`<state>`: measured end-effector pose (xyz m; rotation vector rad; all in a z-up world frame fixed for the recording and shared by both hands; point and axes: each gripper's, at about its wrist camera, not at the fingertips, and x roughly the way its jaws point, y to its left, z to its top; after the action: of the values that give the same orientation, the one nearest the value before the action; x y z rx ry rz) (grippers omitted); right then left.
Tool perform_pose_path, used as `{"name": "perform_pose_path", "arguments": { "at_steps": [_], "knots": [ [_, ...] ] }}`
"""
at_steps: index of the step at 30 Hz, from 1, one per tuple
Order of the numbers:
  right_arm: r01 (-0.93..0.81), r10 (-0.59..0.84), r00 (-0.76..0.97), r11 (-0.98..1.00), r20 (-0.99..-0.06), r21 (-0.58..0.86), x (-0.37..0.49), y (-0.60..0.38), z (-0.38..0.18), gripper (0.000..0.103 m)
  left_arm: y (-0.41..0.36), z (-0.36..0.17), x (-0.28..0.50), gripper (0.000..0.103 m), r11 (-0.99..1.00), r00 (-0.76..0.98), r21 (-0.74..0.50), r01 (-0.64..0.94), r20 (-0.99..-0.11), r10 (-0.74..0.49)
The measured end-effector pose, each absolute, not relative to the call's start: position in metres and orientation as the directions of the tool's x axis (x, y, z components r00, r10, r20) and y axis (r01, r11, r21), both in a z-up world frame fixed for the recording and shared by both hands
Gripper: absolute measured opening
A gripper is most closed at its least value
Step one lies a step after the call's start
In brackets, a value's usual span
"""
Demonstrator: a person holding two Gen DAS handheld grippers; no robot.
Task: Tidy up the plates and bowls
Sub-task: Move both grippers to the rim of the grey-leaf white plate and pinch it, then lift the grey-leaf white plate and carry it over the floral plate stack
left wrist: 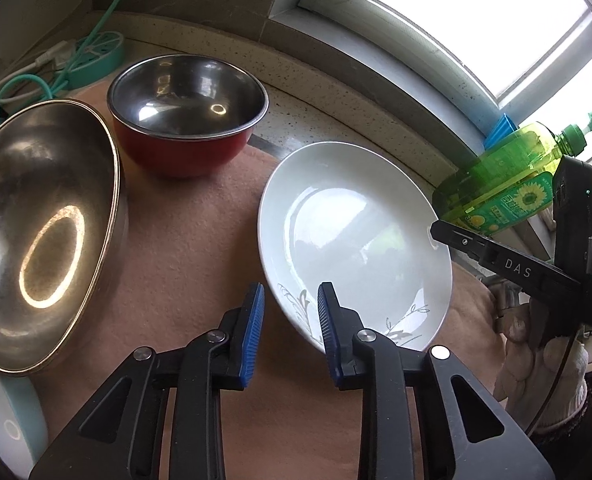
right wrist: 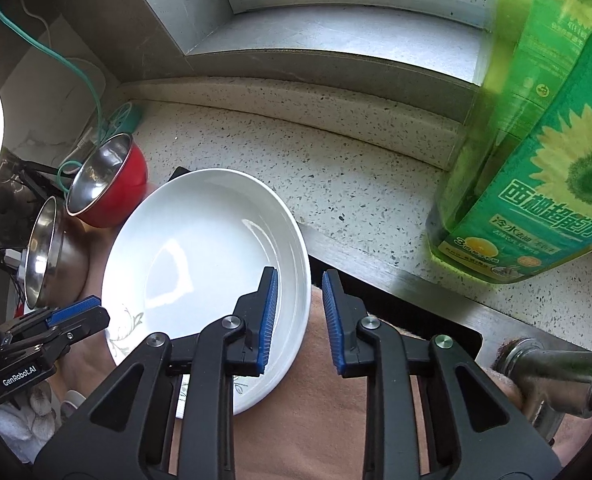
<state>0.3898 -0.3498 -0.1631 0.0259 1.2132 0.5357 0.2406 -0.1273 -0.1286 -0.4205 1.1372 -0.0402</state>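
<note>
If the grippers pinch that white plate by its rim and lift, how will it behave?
The white plate looks glazed and glossy, so its rim may slip between the pads. It seems rigid ceramic, probably heavy for its size and likely to chip if dropped. The right gripper straddles one rim edge, open; held from one side alone, the plate may droop, so the left gripper could steady it.

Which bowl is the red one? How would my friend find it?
Look at the brown cloth under the window. Two metal bowls sit at its far left end, beside the white plate. The red bowl is the smaller one nearer the wall: shiny inside, red outside, while the big bowl is plain metal.
</note>
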Motion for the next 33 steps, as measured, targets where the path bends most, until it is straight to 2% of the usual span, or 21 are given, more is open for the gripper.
{"name": "perform_pose_path", "arguments": {
  "at_steps": [6, 8, 16, 20, 33],
  "knots": [
    [-0.387, 0.407, 0.224, 0.871, -0.885, 0.303, 0.394, -0.343, -0.169, 0.023, -0.127, -0.131, 0.244, 0.02, 0.928, 0.423, -0.333, -0.17, -0.875, -0.236],
    [-0.387, 0.41, 0.218, 0.869, -0.886, 0.307, 0.396, -0.34, -0.171, 0.018, -0.126, -0.132, 0.244, 0.019, 0.927, 0.421, -0.335, -0.171, -0.875, -0.238],
    [-0.385, 0.409, 0.208, 0.869, -0.888, 0.31, 0.401, -0.338, -0.175, 0.014, -0.125, -0.137, 0.249, 0.017, 0.928, 0.41, -0.332, -0.171, -0.88, -0.239],
    [-0.387, 0.407, 0.209, 0.87, -0.889, 0.307, 0.401, -0.338, -0.175, 0.011, -0.123, -0.142, 0.253, 0.012, 0.923, 0.401, -0.34, -0.18, -0.882, -0.246],
    [-0.377, 0.412, 0.198, 0.87, -0.89, 0.318, 0.391, -0.341, -0.173, 0.011, -0.126, -0.138, 0.25, 0.012, 0.938, 0.391, -0.308, -0.156, -0.892, -0.227]
  ]
}}
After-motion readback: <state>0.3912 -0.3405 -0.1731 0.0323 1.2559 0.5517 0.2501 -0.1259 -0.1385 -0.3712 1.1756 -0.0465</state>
